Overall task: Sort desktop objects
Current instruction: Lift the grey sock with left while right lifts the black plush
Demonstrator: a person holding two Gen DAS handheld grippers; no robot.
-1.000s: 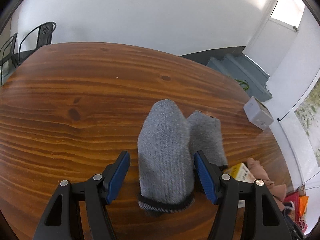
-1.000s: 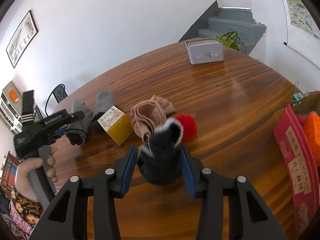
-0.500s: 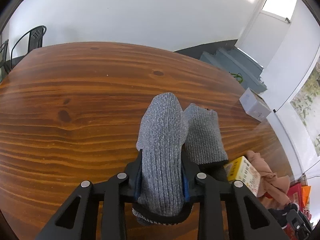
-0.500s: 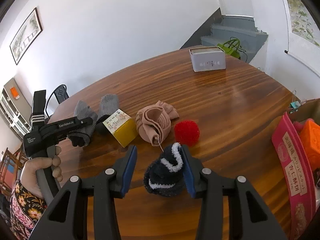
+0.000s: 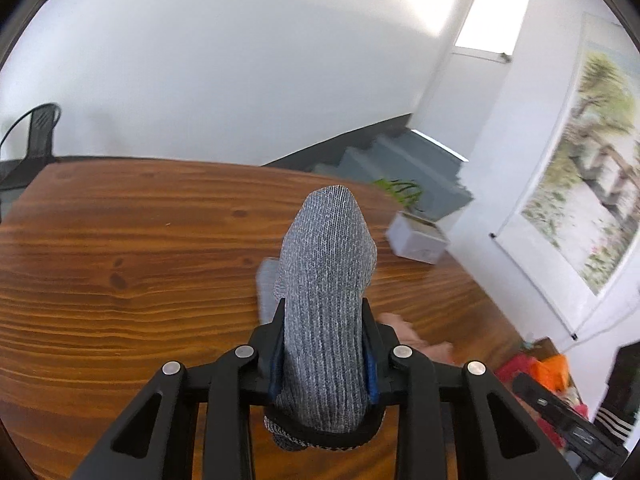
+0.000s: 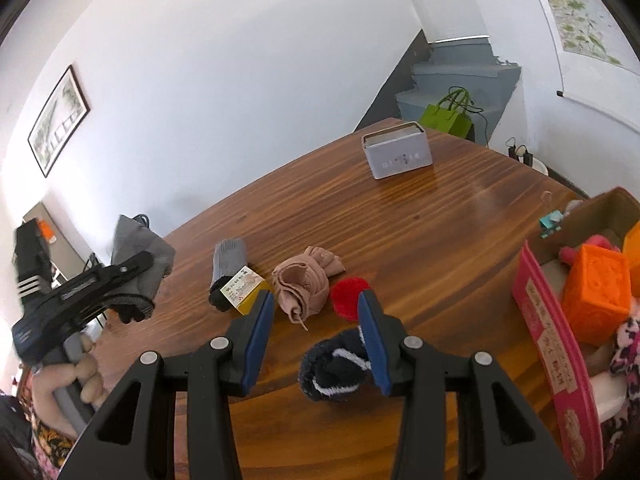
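Left gripper [image 5: 325,356] clamped on grey sock [image 5: 326,280], lifted above wooden table [image 5: 120,260].
Right gripper [image 6: 316,336] spread wide, gripping nothing; navy fuzzy sock [image 6: 334,368] against its right pad.

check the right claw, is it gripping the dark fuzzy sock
No, the right claw is open, and the dark fuzzy sock lies on the table beside its right finger.

Both wrist views low, forward; shared wooden table [image 5: 140,248]
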